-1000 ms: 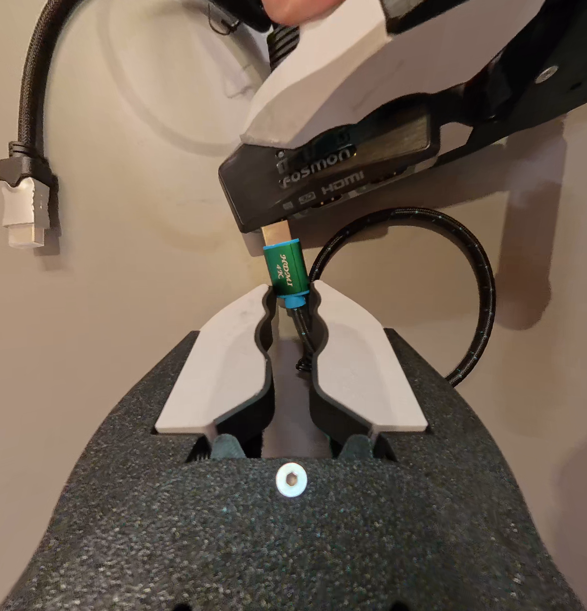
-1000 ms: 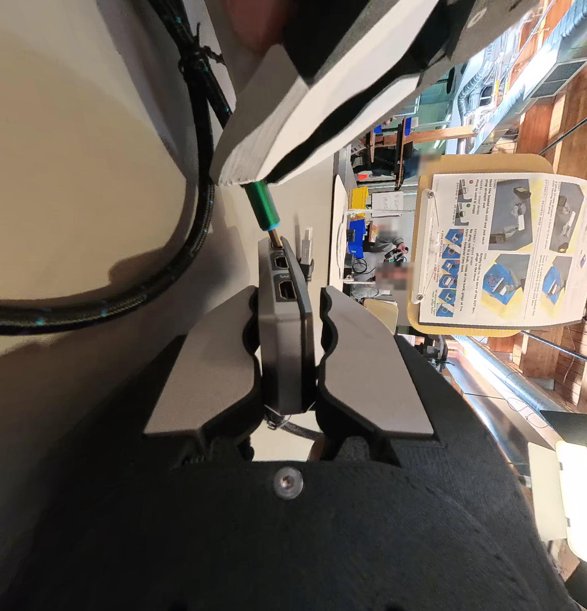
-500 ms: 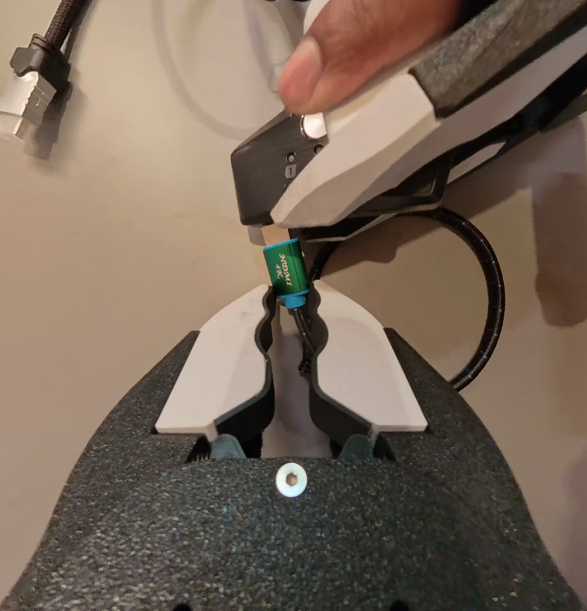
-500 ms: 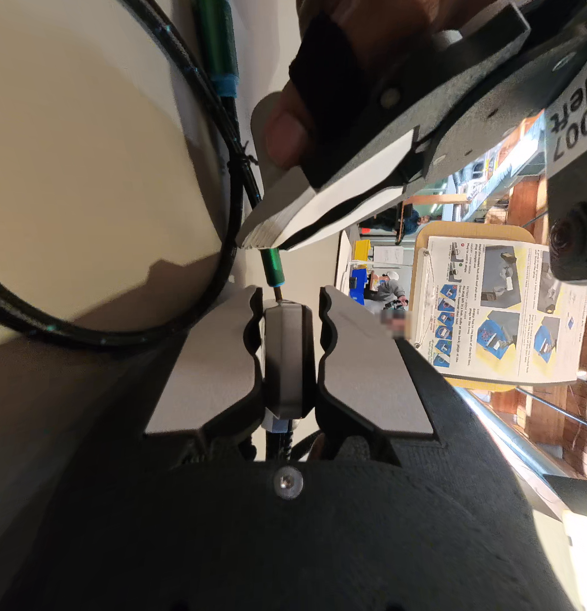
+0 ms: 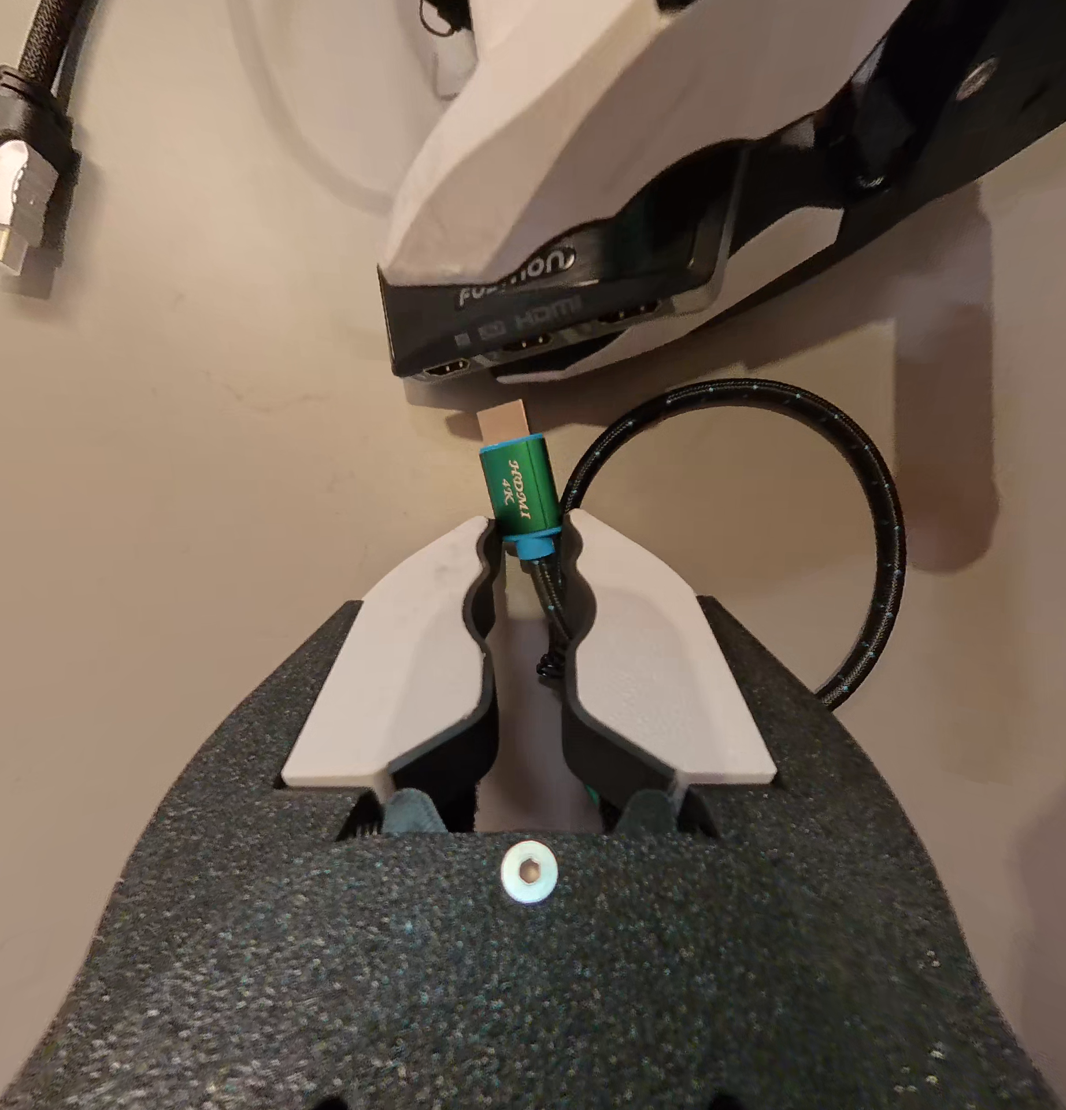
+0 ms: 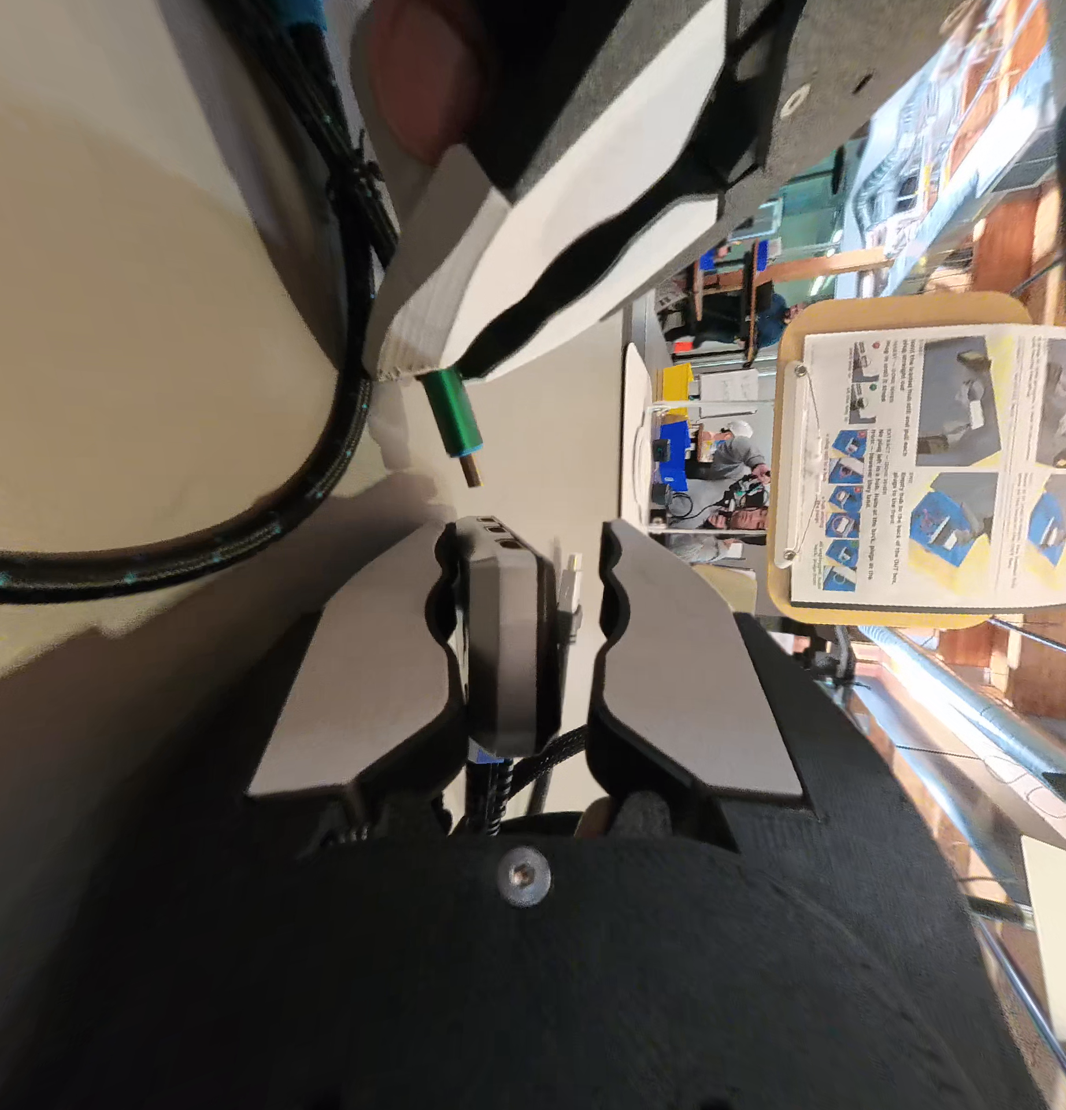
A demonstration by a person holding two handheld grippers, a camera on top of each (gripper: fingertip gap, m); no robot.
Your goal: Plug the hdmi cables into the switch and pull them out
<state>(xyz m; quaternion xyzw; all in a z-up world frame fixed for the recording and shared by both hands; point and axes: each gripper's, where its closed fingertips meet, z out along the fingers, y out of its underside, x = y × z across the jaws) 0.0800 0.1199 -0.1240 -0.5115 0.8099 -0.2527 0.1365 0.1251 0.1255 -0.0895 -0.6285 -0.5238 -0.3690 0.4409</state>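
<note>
Presently: left gripper (image 5: 527,528) clamped on green plug (image 5: 518,486) of a black braided cable (image 5: 819,456), metal tip clear of the ports. Right gripper (image 6: 521,534) spread, one finger (image 6: 398,630) against black hub (image 6: 506,636), other standing off; beige table (image 5: 188,420) beneath, silver plug (image 5: 8,198) apart at left

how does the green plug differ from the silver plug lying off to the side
The green plug is gripped at its base by the left gripper and raised off the table; the silver plug lies loose on it. The green one has a coloured metal shell, the silver one a pale shell with a black collar. Both end black braided cables.
</note>
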